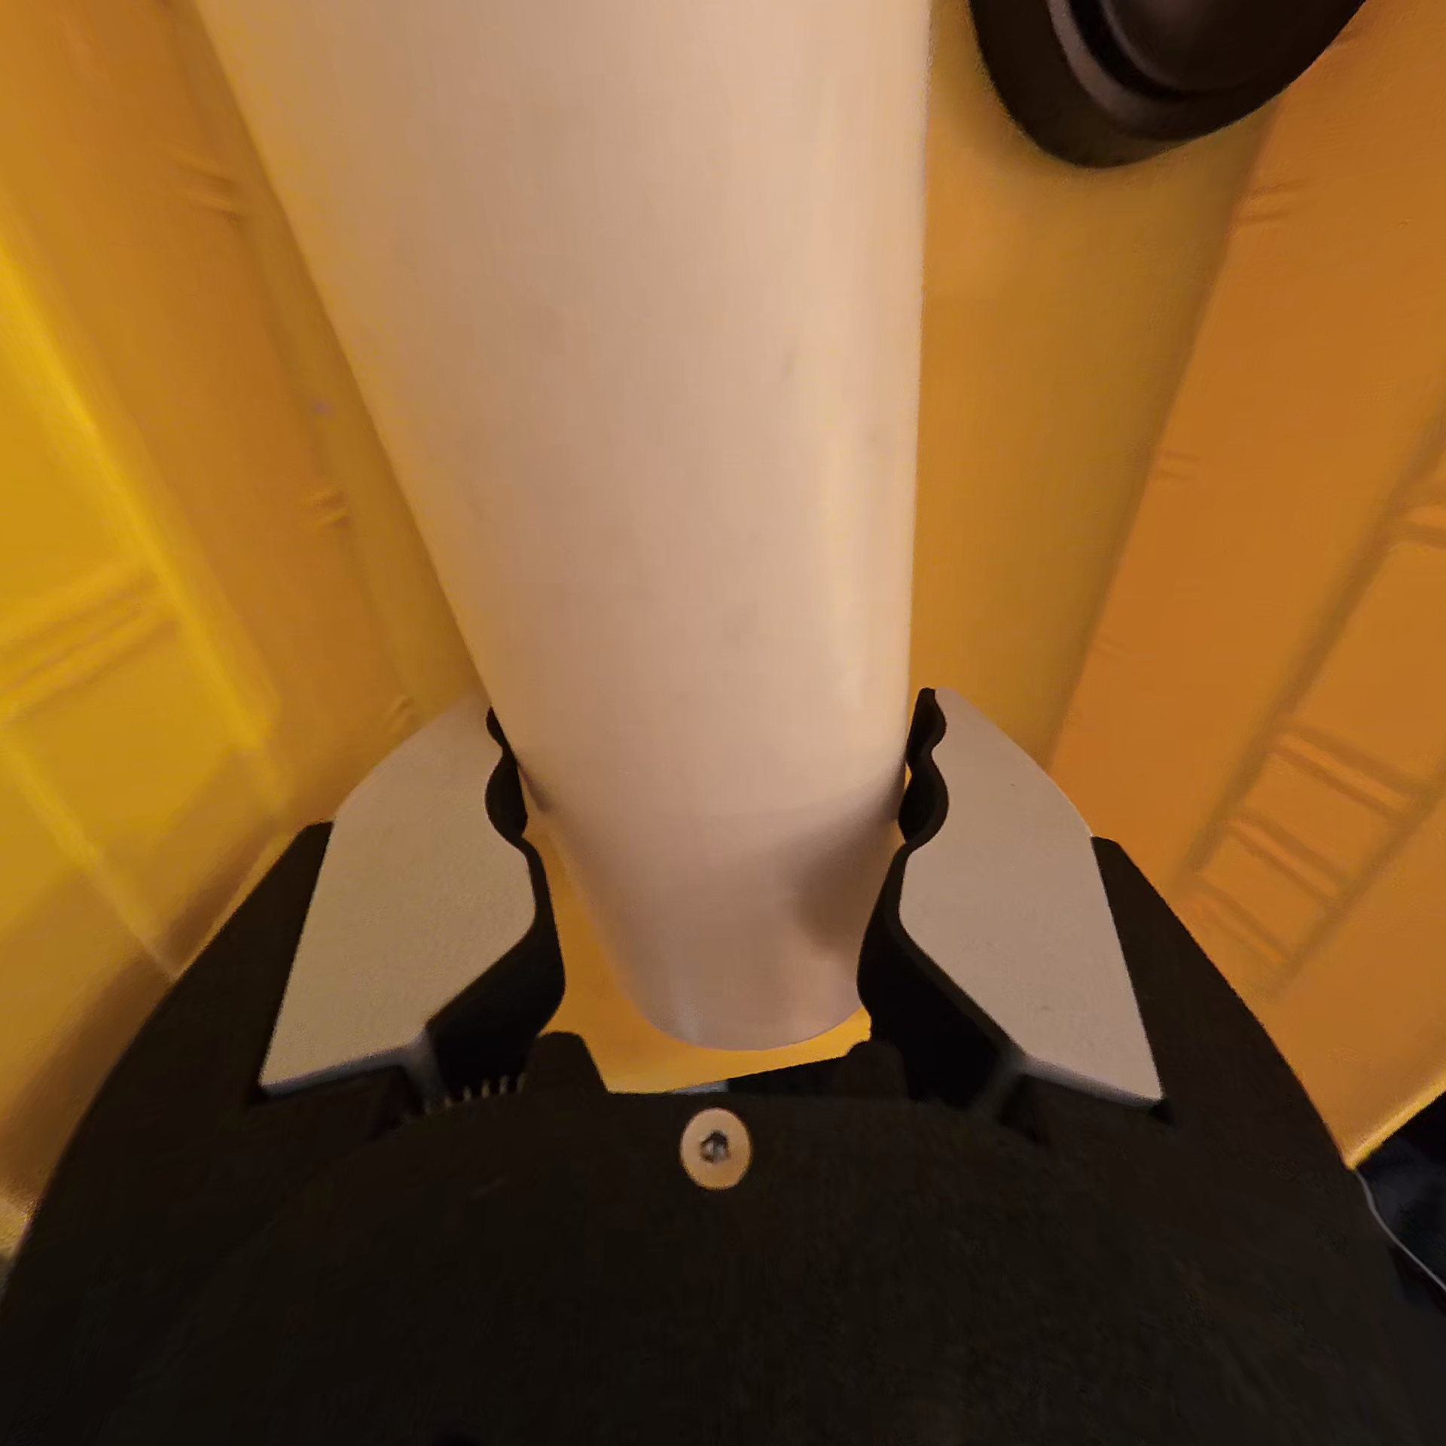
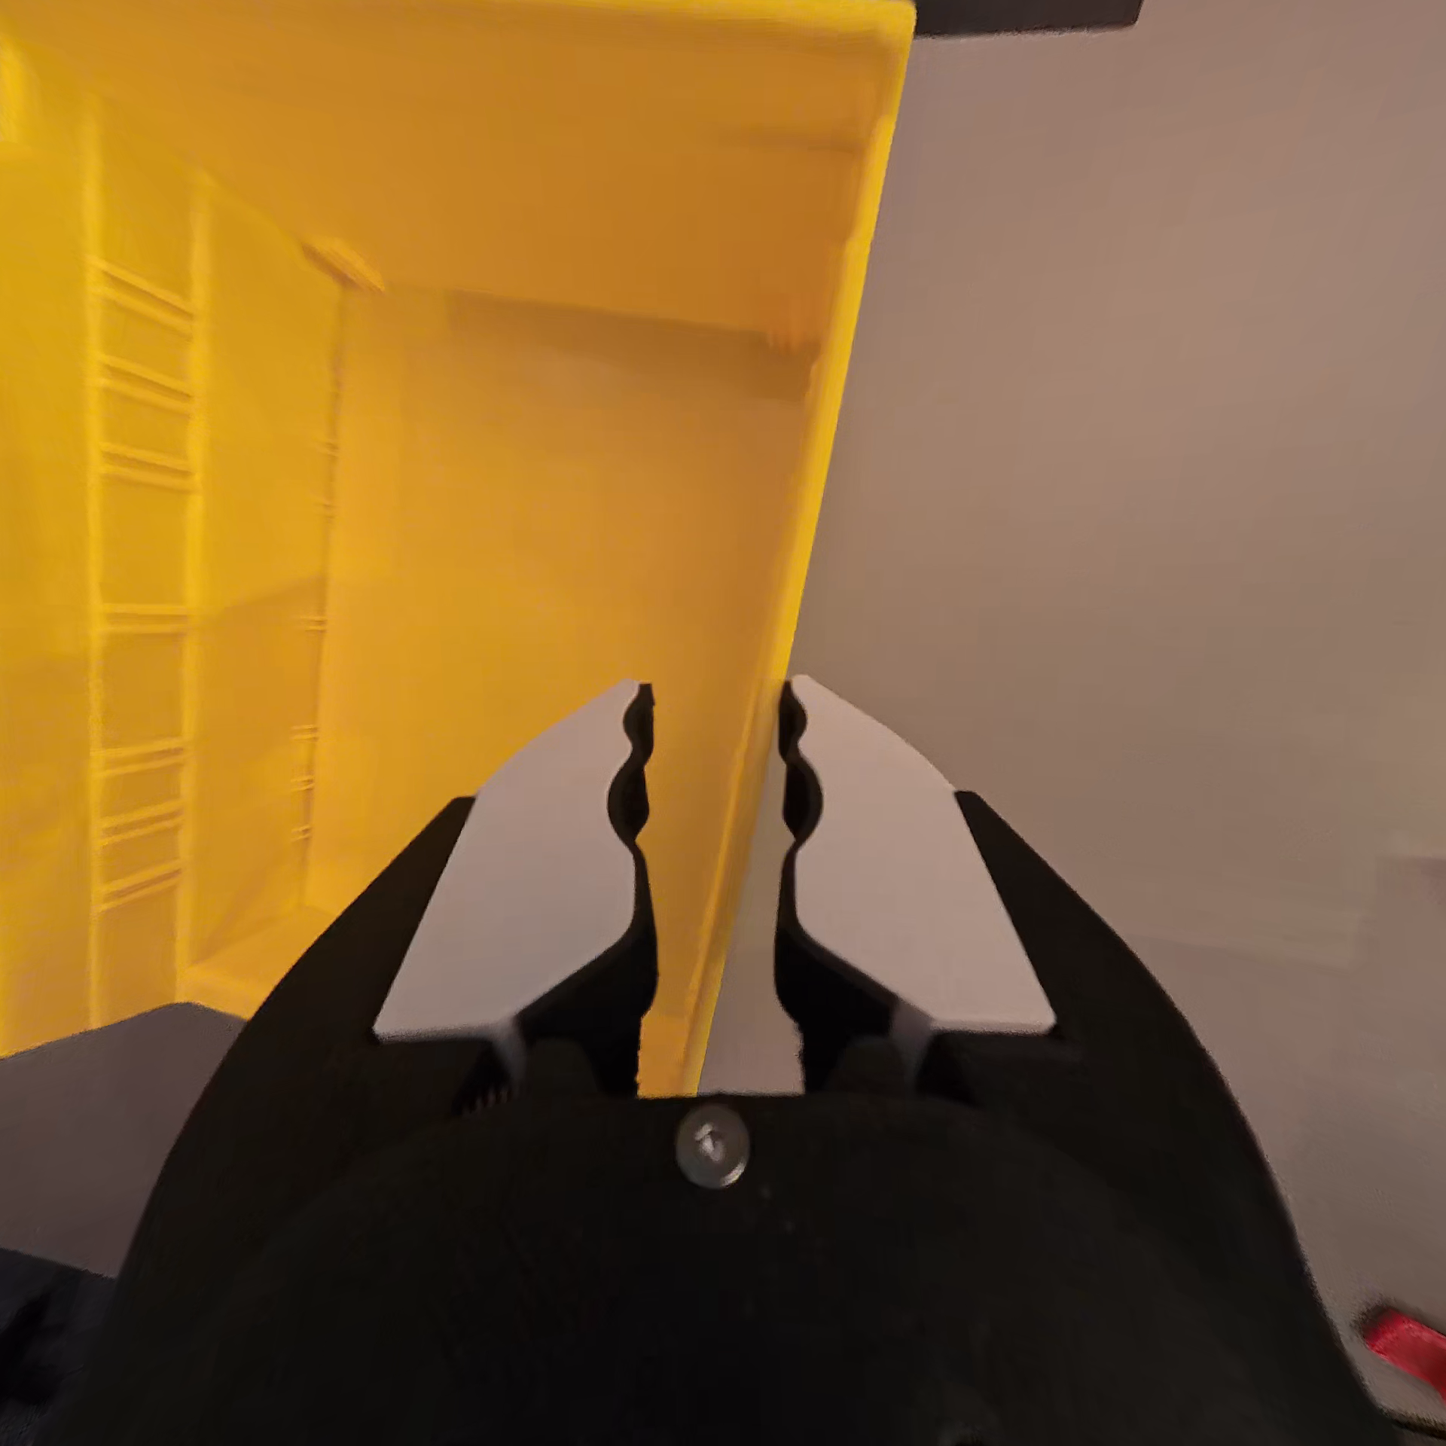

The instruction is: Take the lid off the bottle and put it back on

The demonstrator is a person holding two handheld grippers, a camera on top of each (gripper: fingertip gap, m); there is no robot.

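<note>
The left gripper (image 1: 708,790) squeezes the white bottle (image 1: 626,469) near its bottom, over the yellow bin (image 1: 1174,469), likely to keep it steady. The right gripper (image 2: 716,775) is empty, fingers a little apart, by the bin's right wall. A dark round thing (image 1: 1134,70), maybe the lid, sits far right.

Smooth cream-white cylindrical bottle (image 1: 673,508): plain, unpatterned. Ribbed plastic crate (image 1: 1174,548): saturated yellow. Round disc-shaped object (image 1: 1158,70): dark brown-black. Gripper fingers (image 2: 548,861): pale grey plates, black wavy pads, black body. Wall (image 2: 1134,469): beige-grey.
</note>
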